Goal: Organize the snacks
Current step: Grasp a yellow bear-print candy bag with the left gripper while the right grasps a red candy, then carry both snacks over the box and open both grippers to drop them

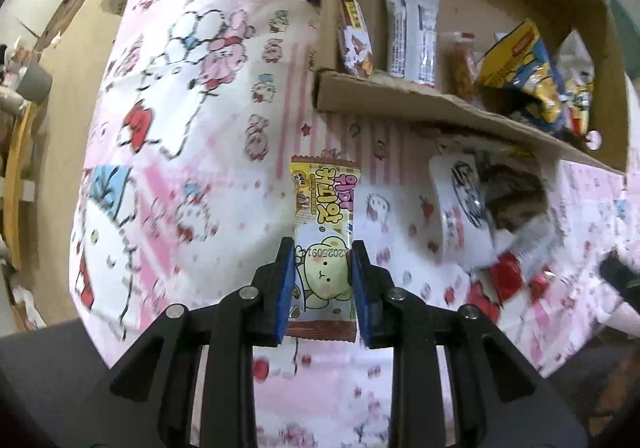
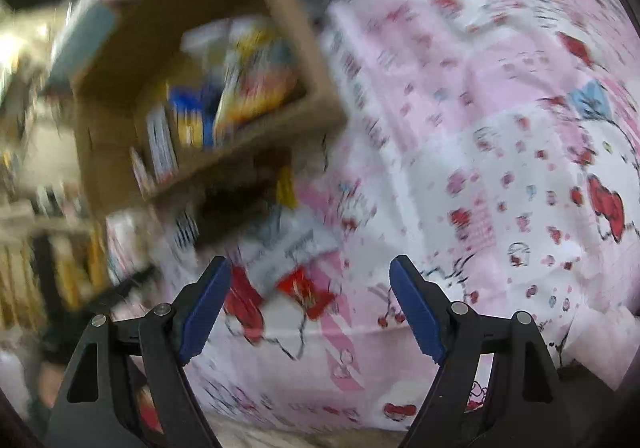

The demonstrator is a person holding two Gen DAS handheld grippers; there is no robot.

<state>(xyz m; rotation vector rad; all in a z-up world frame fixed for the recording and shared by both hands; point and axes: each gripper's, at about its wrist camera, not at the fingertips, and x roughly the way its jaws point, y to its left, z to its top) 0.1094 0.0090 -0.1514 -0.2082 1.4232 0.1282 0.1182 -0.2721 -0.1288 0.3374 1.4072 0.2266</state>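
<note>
My left gripper (image 1: pixel 323 248) is shut on a long snack bar (image 1: pixel 325 208) with a yellow top and a cartoon bear, held above the pink cartoon tablecloth (image 1: pixel 192 136). A cardboard box (image 1: pixel 440 100) with several snack packets inside stands ahead to the right. A white and red packet (image 1: pixel 464 208) lies on the cloth in front of the box. My right gripper (image 2: pixel 310 272) is open and empty above the cloth; its view is blurred. The white and red packet (image 2: pixel 296 256) lies just ahead of it, and the box (image 2: pixel 208 88) is up to the left.
In the box are a brown bar (image 1: pixel 354 36), a white bar (image 1: pixel 410 32), an orange packet (image 1: pixel 462 60) and yellow and blue bags (image 1: pixel 520 68). The floor (image 1: pixel 68 60) and furniture lie beyond the left table edge.
</note>
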